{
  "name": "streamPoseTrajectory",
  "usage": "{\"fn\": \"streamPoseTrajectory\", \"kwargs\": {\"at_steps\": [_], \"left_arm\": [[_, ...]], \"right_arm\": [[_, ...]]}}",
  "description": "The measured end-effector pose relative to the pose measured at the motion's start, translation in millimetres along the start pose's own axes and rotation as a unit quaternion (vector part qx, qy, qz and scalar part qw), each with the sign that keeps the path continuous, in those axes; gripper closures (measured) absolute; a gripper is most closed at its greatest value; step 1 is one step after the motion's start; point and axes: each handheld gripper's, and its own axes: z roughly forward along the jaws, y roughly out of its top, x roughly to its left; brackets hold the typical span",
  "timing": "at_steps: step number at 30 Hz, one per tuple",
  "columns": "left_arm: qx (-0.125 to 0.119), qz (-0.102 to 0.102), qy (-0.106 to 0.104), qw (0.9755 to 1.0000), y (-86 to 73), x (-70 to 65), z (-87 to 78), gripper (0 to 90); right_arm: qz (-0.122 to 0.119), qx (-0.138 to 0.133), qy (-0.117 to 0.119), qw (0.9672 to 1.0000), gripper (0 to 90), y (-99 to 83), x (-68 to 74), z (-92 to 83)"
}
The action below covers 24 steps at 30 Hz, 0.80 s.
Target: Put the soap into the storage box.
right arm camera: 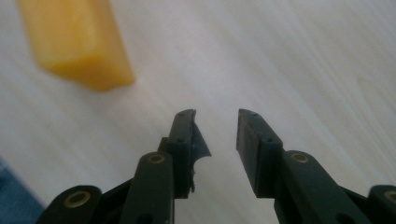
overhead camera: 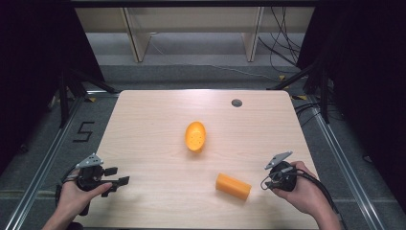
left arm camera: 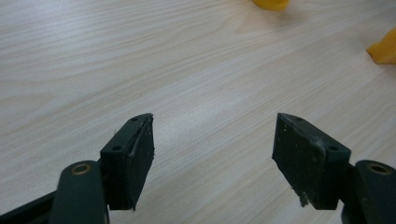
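**Two orange pieces on pale wood**

A rounded, hollow orange shell with small holes lies mid-surface; a smooth orange block sits nearer the right tool, whose jaws are narrowly parted. The left tool is spread wide over bare woodgrain.

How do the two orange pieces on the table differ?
The orange oval piece is rounded, with small holes on top; the orange block is straight-sided with flat ends. The oval piece lies mid-table; the block lies nearer the right gripper. Both are orange, lie loose on the wooden table, and are ungripped.
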Motion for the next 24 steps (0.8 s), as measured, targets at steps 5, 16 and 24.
{"fn": "streamPoseTrajectory", "kwargs": {"at_steps": [5,16,24], "left_arm": [[0.001,-0.003,0.003,1.0000,-1.3,1.4,-0.7,28.5],[-0.001,-0.001,0.004,1.0000,-0.7,0.3,0.6,28.4],[0.009,0.002,0.001,1.0000,-0.8,0.5,-0.4,28.5]], "right_arm": [[-0.029,0.038,0.025,0.9986,63.2,3.6,7.3,-14.3],[-0.092,0.076,0.070,0.9904,53.7,31.8,30.2,-30.4],[-0.121,0.094,0.088,0.9843,45.9,64.7,47.0,-31.3]]}}
